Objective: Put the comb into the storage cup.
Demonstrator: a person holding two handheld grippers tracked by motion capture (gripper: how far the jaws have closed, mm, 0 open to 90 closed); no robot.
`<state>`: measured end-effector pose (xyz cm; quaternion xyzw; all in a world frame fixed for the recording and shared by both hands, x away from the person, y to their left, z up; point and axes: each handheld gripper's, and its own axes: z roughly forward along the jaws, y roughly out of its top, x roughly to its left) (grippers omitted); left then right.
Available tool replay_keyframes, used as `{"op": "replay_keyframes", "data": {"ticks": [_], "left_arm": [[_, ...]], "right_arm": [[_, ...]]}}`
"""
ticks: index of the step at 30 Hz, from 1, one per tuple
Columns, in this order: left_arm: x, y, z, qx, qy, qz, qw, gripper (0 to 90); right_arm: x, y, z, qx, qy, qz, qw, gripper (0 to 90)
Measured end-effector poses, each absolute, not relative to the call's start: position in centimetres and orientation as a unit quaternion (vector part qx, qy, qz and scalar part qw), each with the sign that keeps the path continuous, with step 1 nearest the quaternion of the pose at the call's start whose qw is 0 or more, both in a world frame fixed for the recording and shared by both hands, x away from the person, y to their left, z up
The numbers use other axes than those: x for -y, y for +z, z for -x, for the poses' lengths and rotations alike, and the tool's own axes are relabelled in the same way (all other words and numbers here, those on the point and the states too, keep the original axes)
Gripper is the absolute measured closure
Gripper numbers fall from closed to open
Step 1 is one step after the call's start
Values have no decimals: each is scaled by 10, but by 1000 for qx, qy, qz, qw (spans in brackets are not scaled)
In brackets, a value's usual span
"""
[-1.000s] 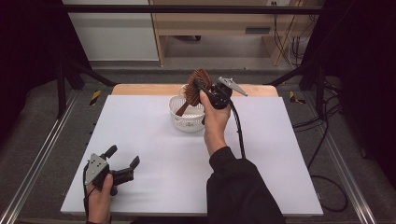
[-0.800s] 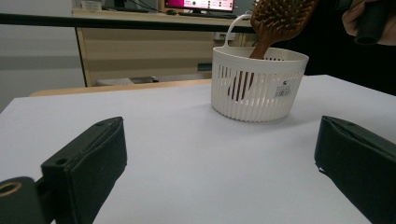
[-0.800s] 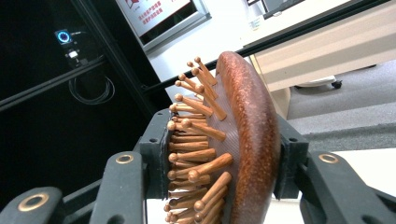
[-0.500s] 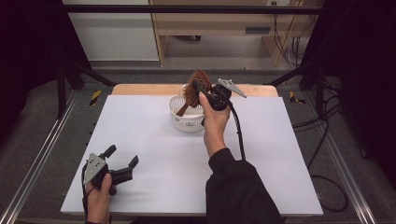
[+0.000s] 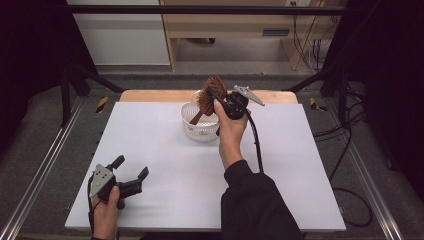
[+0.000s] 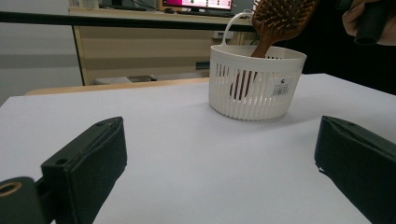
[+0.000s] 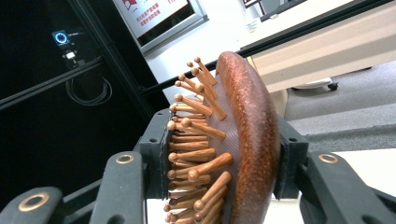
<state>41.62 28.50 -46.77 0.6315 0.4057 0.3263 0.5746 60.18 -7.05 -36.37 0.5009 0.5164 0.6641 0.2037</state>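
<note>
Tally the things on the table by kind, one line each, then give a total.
Wooden hairbrush: 1
White basket: 1
Total: 2

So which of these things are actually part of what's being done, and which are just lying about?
In use:
- wooden hairbrush, clamped in the right gripper
- white basket, with the brush handle dipping inside

Just there:
- left gripper, fingers open, holding nothing
- white table
- monitor behind
</note>
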Motion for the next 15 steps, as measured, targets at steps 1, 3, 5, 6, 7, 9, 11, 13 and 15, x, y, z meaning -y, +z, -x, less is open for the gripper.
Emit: {"op": "replay_keyframes", "data": {"ticks": [1,3,5,6,7,9,11,13,15], "left_arm": [[-285,-468,-416,-406,326,-632,575,26],[-285,-468,-416,-406,326,-632,575,26],[-285,-468,-416,-406,326,-631,575,25],[-285,-468,-416,-405,326,-632,575,25],[-285,-468,-416,-406,328,-631,574,26],[-286,-468,-416,-407,328,-630,574,26],[-286,-468,-416,-406,326,-631,576,25],[-286,-468,-416,-406,326,-631,576,26],[-286,-468,-416,-406,326,-631,576,25]], "right_arm": [[70,-364,-602,-516,665,-501,203,509],[70,-365,-602,-517,665,-500,203,509],[69,-366,-602,-516,666,-500,200,509],[69,-367,-603,-516,666,-500,200,509],[69,-368,-603,-516,666,-501,200,509],[69,-369,-603,-515,665,-502,199,509],[68,-371,-604,-515,665,-503,199,509],[68,-371,-604,-514,666,-503,198,509],[67,-372,-604,-514,666,-503,196,509]]}}
